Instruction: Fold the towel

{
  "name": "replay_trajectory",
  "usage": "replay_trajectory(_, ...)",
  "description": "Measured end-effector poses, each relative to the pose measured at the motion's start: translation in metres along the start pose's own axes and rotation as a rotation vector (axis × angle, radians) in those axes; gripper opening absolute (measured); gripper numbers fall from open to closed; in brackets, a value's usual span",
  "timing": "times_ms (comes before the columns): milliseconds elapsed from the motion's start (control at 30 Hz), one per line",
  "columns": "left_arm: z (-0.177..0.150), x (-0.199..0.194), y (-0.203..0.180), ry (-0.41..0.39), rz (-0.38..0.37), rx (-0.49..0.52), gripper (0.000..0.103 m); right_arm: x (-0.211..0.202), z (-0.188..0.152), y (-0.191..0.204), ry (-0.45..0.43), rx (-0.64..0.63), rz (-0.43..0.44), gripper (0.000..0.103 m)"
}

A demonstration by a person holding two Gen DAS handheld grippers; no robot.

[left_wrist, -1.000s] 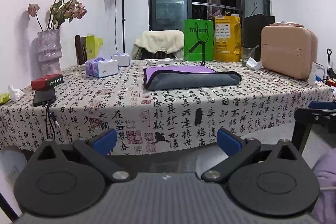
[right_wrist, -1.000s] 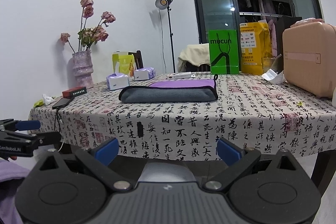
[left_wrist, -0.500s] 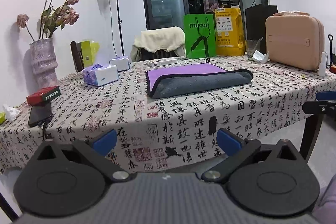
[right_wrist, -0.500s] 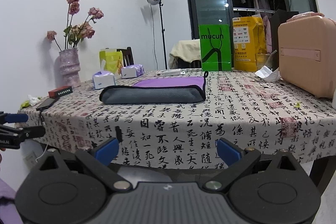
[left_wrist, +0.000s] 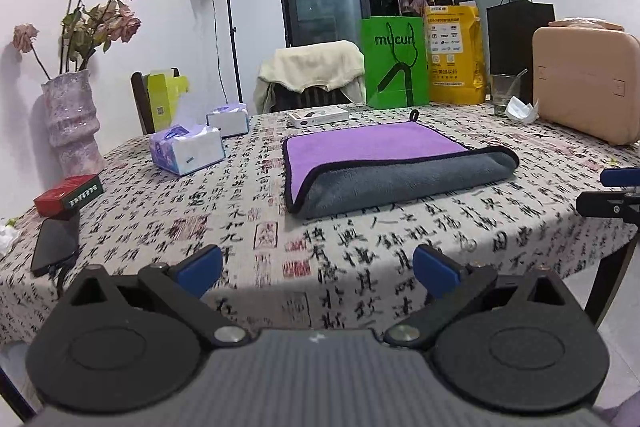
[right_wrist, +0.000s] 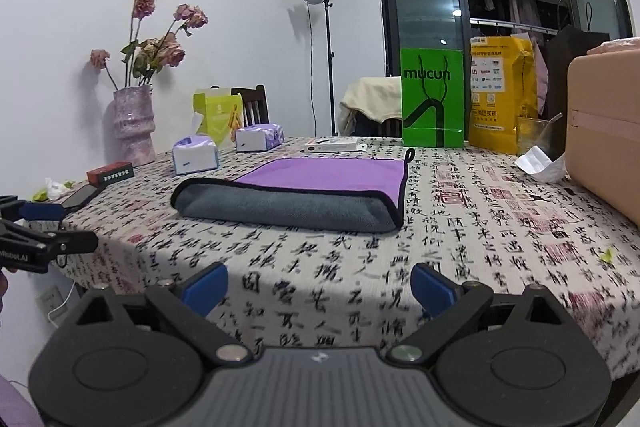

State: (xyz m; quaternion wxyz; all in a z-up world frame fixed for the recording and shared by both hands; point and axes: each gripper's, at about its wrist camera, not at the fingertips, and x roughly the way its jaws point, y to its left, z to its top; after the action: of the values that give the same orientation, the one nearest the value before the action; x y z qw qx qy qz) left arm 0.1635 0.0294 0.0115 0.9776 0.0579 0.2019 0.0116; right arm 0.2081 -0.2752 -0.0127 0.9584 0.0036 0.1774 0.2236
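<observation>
The towel (left_wrist: pixel 384 167) lies mid-table (left_wrist: pixel 360 259), already folded once with its grey side turned over the purple, while the left tool (left_wrist: pixel 316 267) and right tool (right_wrist: pixel 318 285) hover near the towel, both wide open and empty, further folds probably to come.

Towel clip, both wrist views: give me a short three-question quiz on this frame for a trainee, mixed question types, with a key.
1. True or false: the left gripper is shut on the towel.
2. Multiple choice: which colour faces up on the towel's top layer? A) green B) purple C) red
3. Fill in: the tall bag standing behind the towel, printed "mucun", is ____.

Key:
1. False. Both the left gripper and the right gripper are open, near the table's near edge, apart from the towel.
2. B. Purple on top, with grey showing along the folded near edge.
3. Green.
</observation>
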Motion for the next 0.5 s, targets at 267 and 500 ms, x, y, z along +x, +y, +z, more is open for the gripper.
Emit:
replay_trajectory(267, 0.023, 0.041, 0.001, 0.02, -0.008, 0.008, 0.103, 0.042, 0.019, -0.024, 0.035, 0.045, 0.0, 0.091)
replay_trajectory(500, 0.042, 0.08, 0.001, 0.036, -0.036, 0.013, 0.103, 0.077, 0.037, -0.04, 0.056, 0.04, 0.008, 0.083)
